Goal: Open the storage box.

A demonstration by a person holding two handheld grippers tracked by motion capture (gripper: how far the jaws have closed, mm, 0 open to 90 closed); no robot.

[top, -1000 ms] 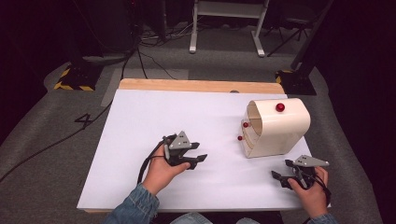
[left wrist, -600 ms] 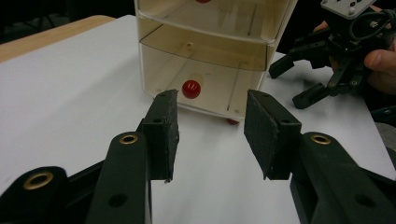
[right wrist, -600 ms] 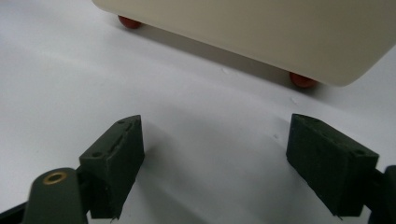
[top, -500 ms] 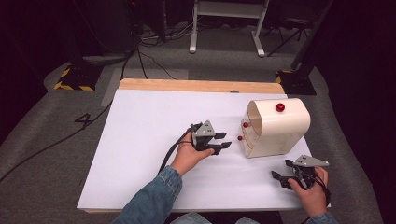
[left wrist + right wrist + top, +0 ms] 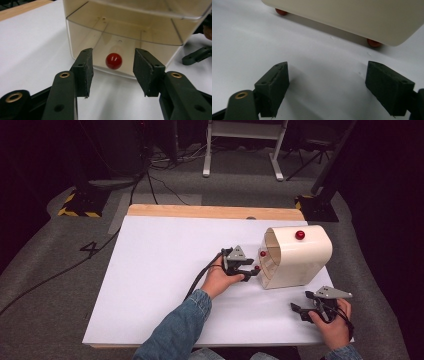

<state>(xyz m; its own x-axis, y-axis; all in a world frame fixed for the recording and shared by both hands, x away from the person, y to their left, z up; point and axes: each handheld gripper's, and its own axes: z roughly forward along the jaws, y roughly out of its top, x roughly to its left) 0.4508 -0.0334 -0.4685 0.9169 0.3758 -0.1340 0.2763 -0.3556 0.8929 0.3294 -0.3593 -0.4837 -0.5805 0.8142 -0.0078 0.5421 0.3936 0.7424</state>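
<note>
Here, right gripper [image 5: 306, 310], jaws wide and empty, rests near the table [image 5: 160, 270] edge; left gripper [image 5: 113, 72], jaws parted, empty, frames the red knob [image 5: 114, 61] on the cream bread box [image 5: 295, 257]. Closing off-centre could let the round knob slip free.

A flat white table top [image 5: 165, 270] carries everything, with a strip of pale bare wood [image 5: 210, 212] along its far edge. It stands on a grey carpeted floor [image 5: 45, 290] where black cables trail. On the right part of the white surface lies a cream plastic cabinet with a rounded top [image 5: 300, 257], resting on its side with its open front facing left. It has small red ball-shaped feet [image 5: 374, 43], two of which show near the white surface in the right gripper view. Inside the opening, the left gripper view shows a clear shelf [image 5: 130, 35] and a glossy red ball knob [image 5: 114, 61] near its lower front edge.
</note>
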